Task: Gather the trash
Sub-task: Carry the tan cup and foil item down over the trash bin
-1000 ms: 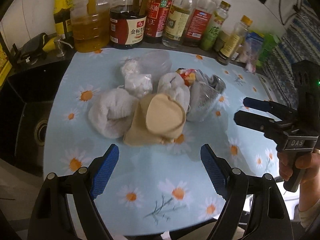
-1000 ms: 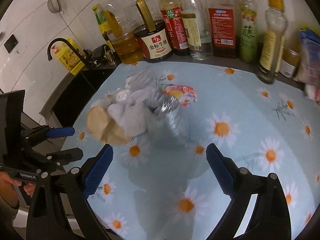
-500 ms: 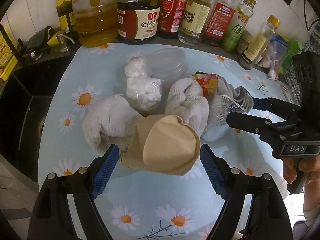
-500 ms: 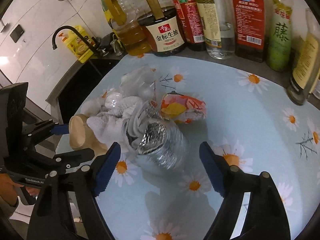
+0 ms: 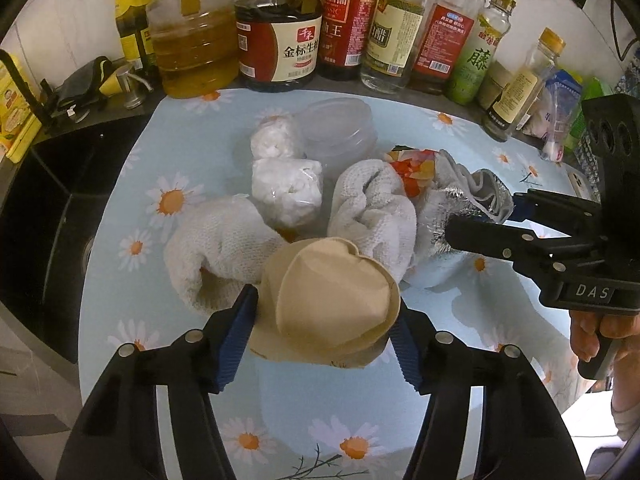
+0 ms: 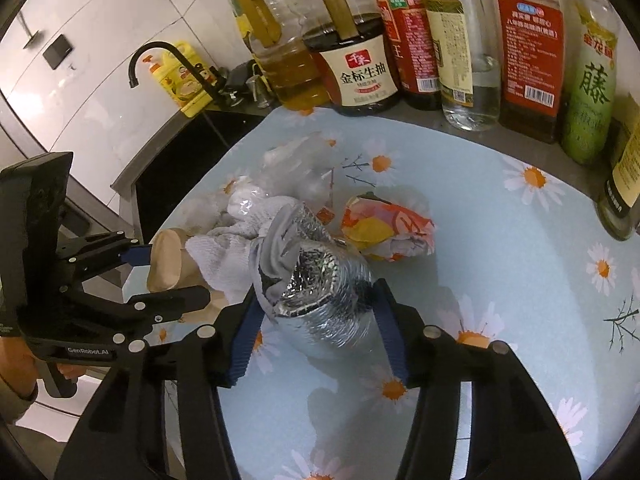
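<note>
A pile of trash lies on the daisy-print table point(image 5: 132, 280). My left gripper point(image 5: 324, 320) has closed around a tan paper bag point(image 5: 332, 300) at the pile's near edge, its pads touching both sides. My right gripper point(image 6: 316, 320) has closed around a crumpled silver foil bag point(image 6: 320, 292), which also shows in the left wrist view point(image 5: 452, 208). Behind lie white cloth wads point(image 5: 224, 248), two clear bags of white bits point(image 5: 286, 188), a clear plastic lid point(image 5: 340, 128) and a colourful wrapper point(image 6: 388, 228).
A row of oil, soy sauce and vinegar bottles point(image 5: 280, 40) stands along the back edge. A black sink point(image 5: 48, 184) with a black tap point(image 6: 160, 52) lies left of the table. Packets point(image 5: 560, 104) sit at the far right.
Both grippers moved forward into the pile and narrowed, the left onto the tan paper bag, the right onto the foil bag.
</note>
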Demonstrator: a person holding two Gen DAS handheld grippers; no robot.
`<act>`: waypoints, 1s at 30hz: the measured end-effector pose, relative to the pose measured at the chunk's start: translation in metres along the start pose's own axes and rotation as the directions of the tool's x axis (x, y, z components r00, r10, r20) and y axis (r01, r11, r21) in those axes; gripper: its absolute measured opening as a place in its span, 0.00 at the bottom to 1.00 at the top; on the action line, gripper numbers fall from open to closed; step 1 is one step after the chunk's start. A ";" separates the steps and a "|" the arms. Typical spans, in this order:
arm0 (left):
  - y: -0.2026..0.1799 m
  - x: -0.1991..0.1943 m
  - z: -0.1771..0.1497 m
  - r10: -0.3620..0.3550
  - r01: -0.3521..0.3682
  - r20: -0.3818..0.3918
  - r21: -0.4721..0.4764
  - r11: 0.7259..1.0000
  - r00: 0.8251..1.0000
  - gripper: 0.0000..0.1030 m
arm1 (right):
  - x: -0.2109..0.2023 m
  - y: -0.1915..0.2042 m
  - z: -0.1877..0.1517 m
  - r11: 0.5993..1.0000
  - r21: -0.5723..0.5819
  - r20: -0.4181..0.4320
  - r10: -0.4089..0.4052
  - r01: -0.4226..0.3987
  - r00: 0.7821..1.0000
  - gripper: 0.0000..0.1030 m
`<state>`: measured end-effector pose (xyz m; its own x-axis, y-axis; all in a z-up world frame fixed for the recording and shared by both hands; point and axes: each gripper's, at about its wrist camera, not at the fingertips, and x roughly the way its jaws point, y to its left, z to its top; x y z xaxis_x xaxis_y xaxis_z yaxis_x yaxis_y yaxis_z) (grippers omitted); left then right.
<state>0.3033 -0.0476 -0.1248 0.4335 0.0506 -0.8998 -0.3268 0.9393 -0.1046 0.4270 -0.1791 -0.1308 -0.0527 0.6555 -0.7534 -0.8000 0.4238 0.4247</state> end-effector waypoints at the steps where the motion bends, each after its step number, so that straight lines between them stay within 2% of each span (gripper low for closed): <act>1: 0.000 -0.002 -0.001 -0.005 0.005 0.003 -0.003 1.000 1.000 0.57 | -0.001 0.001 0.000 1.000 -0.001 0.001 0.001 -0.001 1.000 0.52; 5: 0.001 -0.010 -0.008 -0.017 0.017 0.017 -0.004 1.000 1.000 0.48 | -0.008 0.008 -0.003 1.000 -0.009 0.013 -0.010 0.010 1.000 0.52; 15: 0.015 -0.033 -0.029 -0.089 0.089 0.062 0.012 0.996 0.994 0.48 | -0.026 0.033 -0.020 0.997 0.021 0.042 -0.081 0.081 0.996 0.51; 30: 0.064 -0.074 -0.080 -0.206 0.199 0.099 0.076 0.977 0.973 0.48 | -0.032 0.125 -0.061 0.978 0.089 0.051 -0.195 0.190 0.979 0.51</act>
<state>0.1836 -0.0184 -0.0988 0.5728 -0.1109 -0.8122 -0.1695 0.9534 -0.2497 0.2917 -0.1851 -0.0846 0.1349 0.5908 -0.7954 -0.7388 0.5950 0.3166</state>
